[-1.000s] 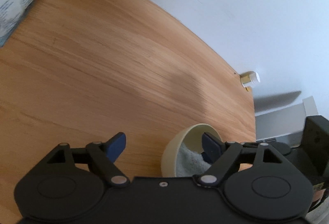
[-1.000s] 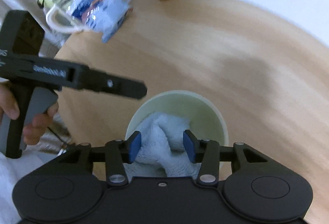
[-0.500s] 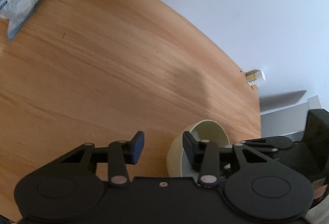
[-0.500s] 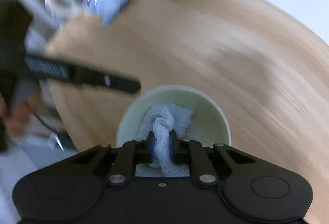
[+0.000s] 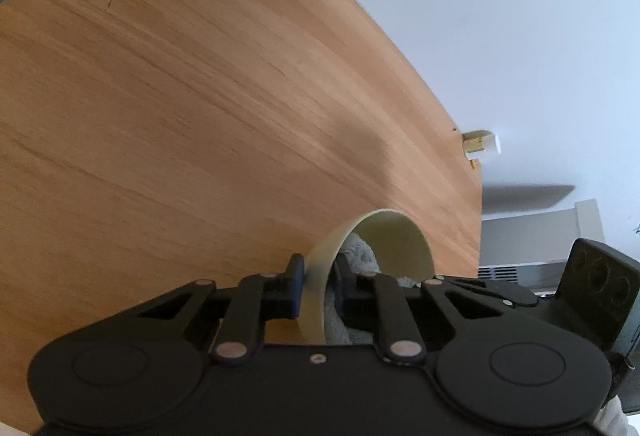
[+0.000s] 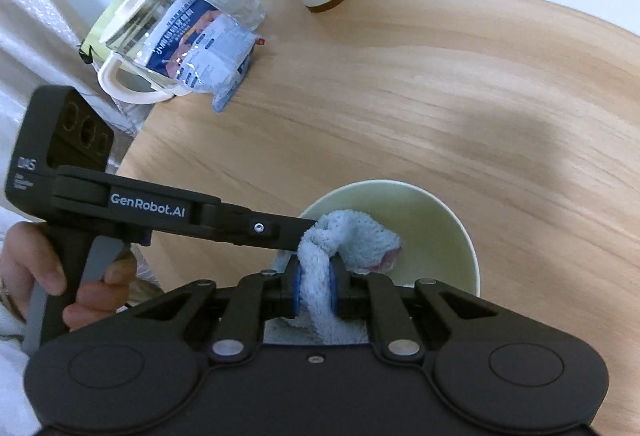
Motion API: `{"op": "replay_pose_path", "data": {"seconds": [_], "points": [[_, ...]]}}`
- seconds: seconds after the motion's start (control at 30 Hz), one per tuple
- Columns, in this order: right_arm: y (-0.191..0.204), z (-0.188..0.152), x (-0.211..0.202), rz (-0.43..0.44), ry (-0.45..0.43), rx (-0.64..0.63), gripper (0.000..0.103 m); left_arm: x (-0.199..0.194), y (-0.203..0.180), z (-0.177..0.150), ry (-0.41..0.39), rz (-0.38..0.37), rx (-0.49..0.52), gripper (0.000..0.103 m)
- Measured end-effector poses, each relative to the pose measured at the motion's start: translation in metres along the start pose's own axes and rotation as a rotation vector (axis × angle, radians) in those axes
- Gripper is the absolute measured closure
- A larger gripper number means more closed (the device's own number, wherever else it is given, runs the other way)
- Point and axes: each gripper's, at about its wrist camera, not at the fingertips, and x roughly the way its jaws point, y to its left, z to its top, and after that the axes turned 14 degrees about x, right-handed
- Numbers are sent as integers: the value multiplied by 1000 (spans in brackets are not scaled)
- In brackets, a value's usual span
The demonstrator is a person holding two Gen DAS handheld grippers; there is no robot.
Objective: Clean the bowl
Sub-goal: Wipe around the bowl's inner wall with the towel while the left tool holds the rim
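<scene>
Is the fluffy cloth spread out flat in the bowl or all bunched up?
Bunched up. The cloth sits crumpled inside the bowl, and the right gripper pinches one fold of it between its blue pads.

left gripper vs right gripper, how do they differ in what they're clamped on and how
The left gripper is shut on the bowl, one finger outside its rim and one inside; the right gripper is shut on the cloth, squeezing a fold between both pads. The left grips something rigid and thin, the right something soft that bulges around its pads. Both reach into the same bowl on the wooden table.
</scene>
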Motion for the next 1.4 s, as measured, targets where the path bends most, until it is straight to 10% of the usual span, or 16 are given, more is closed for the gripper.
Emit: {"op": "replay_pose_path", "data": {"seconds": [0.53, 0.87, 1.4], "points": [[31, -6, 26, -358, 48, -296, 89, -7, -12, 4, -29, 28, 82, 78], [35, -16, -21, -320, -166, -306, 89, 0, -19, 8, 10, 31, 133, 86], [6, -4, 26, -401, -36, -269, 88, 2, -36, 4, 51, 71, 294, 90]]}}
